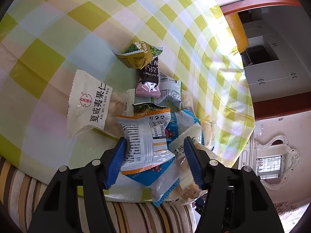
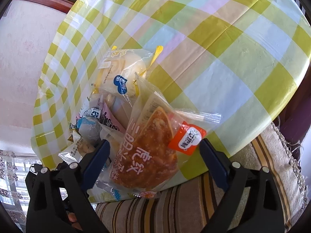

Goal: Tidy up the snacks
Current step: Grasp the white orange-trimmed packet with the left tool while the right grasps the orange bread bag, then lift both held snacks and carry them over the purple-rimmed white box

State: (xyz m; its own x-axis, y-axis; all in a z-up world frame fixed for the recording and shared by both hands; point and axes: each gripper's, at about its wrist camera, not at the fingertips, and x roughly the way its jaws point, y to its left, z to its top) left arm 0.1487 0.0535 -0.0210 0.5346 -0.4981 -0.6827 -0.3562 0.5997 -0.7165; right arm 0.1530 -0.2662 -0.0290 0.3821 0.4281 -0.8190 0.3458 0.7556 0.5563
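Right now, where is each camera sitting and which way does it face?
Left wrist: on the left gripper, looking down at a white snack packet between open jaws.
Right wrist: on the right gripper, facing a bagged pastry between open jaws.
Shared: the checked tablecloth and snack pile.

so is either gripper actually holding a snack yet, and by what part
Neither, as far as shows. The left gripper stands open around the white orange-edged snack packet; the right gripper stands open around the clear-wrapped brown bread, its pads apart from the wrapper.
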